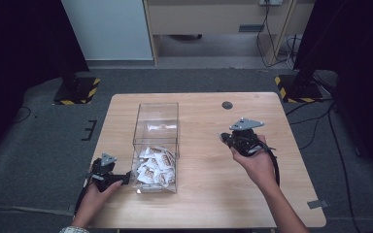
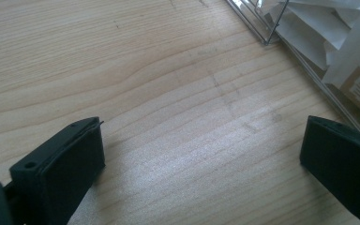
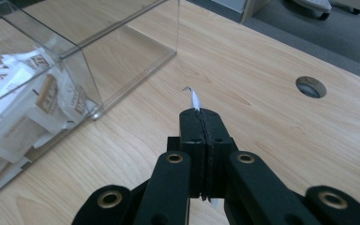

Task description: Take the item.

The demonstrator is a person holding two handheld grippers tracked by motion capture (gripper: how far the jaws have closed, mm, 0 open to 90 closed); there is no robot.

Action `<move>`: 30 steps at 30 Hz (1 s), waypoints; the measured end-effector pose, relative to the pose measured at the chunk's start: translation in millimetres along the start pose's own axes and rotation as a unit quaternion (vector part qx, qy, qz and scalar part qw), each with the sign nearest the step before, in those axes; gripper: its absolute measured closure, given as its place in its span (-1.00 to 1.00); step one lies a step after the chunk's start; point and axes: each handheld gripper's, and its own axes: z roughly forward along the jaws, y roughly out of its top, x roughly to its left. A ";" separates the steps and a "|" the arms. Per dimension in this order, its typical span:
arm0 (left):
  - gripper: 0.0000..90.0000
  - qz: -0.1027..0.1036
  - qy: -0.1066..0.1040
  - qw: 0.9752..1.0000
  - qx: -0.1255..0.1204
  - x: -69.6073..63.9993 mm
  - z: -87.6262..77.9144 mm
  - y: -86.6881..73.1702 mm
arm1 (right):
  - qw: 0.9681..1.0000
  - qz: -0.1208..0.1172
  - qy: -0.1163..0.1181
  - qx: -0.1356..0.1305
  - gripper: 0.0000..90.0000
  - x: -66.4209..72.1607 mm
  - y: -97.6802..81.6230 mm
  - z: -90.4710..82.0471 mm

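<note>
On the pale, wood-grained bench, a clear, straight-walled plastic box holds crumpled white paper sachets, while the left tool, its matte black jaws wide apart, sits beside it and the right tool pinches a thin white paper strip.

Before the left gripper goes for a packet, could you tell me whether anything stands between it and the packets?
Yes: the clear box's wall stands between the open left gripper and the packets inside.
</note>
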 end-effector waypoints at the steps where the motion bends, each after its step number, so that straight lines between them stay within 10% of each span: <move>1: -1.00 0.000 0.000 1.000 0.000 0.0 0.0 0.0 | 1.000 0.002 -0.001 0.000 0.98 -2.3 -1.5 1.5; 30: -1.00 0.002 -0.001 1.000 0.000 0.3 0.1 0.1 | 0.998 0.048 -0.028 0.032 0.98 -36.9 -23.0 59.9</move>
